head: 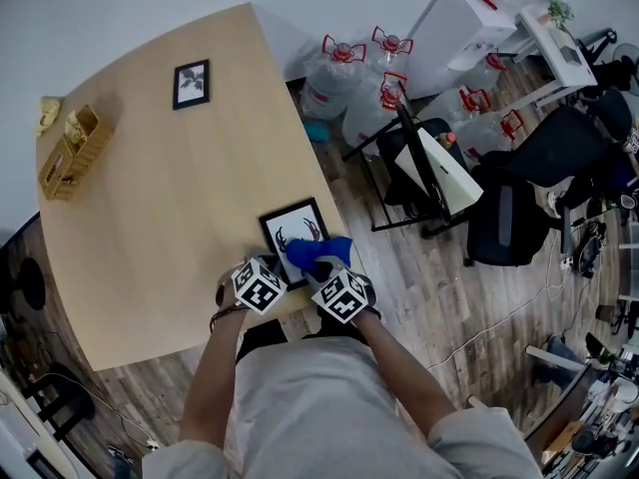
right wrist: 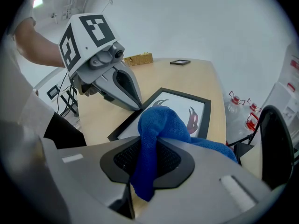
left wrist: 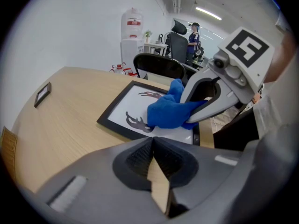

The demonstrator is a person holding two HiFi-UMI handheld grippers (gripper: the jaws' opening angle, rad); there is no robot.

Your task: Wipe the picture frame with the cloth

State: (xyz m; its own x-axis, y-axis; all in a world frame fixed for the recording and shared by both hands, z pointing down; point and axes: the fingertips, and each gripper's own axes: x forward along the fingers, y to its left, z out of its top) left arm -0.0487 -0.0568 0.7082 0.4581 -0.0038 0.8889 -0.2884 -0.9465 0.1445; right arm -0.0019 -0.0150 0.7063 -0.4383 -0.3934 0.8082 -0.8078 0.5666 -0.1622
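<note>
A black picture frame (head: 297, 230) with a white print of dark antlers lies flat near the wooden table's (head: 160, 208) front right edge. My right gripper (right wrist: 148, 146) is shut on a blue cloth (right wrist: 161, 125), which bunches out past the jaws and rests on the print (right wrist: 180, 107). In the left gripper view the cloth (left wrist: 167, 112) covers the print's near right part (left wrist: 122, 110), held by the right gripper (left wrist: 196, 116). My left gripper (left wrist: 153, 140) is shut and holds nothing. Its tips (right wrist: 138, 107) sit against the frame's left rim.
A small black frame (head: 191, 83) lies at the table's far side, and a wicker basket (head: 72, 150) sits at its left edge. Water bottles (head: 344, 73), a folding rack (head: 429, 173) and office chairs (head: 524, 203) stand on the floor to the right.
</note>
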